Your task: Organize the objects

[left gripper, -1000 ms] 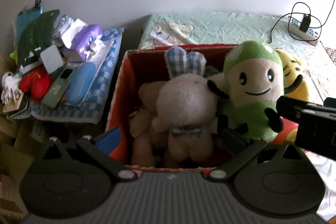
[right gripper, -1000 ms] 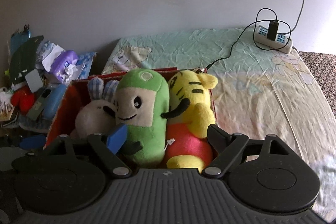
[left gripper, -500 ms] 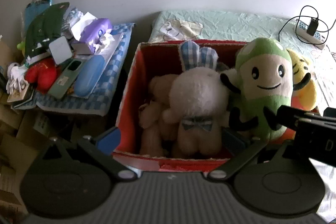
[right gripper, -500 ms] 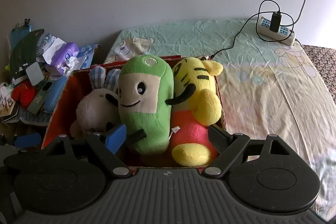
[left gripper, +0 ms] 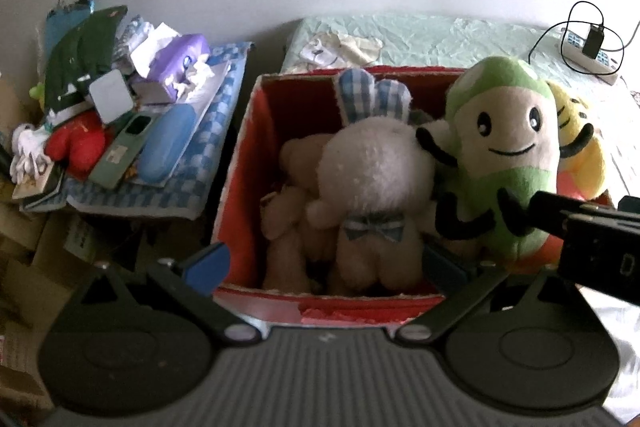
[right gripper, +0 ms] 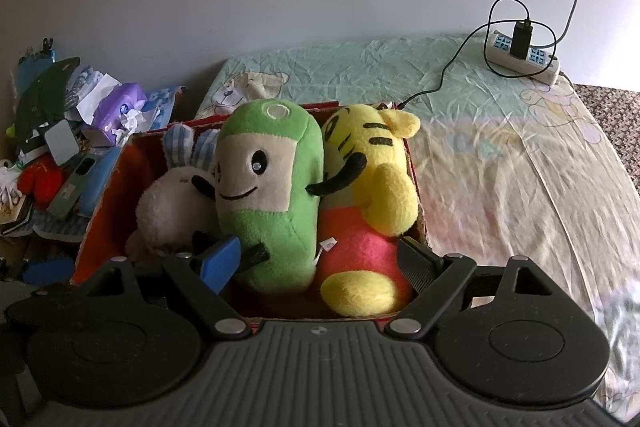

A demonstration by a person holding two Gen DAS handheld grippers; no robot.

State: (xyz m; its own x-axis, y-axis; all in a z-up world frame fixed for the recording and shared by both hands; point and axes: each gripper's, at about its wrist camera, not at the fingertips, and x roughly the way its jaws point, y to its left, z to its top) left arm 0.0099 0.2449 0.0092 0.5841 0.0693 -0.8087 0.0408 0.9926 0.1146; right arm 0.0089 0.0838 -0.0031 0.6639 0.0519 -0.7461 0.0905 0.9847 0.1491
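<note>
Both tongs are backing off the red box (left gripper: 240,163), which sits on the bed (right gripper: 500,147) with its left wall beside the cluttered surface (left gripper: 132,195). Left tongs (left gripper: 320,263) stand apart with nothing between the pads, hovering over the near rim in front of the white rabbit plush (left gripper: 376,183). Right tongs (right gripper: 316,255) are also apart and empty, low over the near edge before the green plush (right gripper: 272,195) and the yellow tiger plush (right gripper: 376,195). All three toys sit upright in the box, the rabbit left, the green one middle, the tiger right, with another pale plush (left gripper: 288,203) pressed against the rabbit's left. My read: packing looks finished, and the step in hand is a clean withdrawal. I would pull both tongs straight back toward me, keeping the pads wide so they do not snag the green plush's black limbs or nudge the near rim. Against the earlier frames, the box now sits farther from both cameras and more of its near wall shows; the toys have not shifted.
</note>
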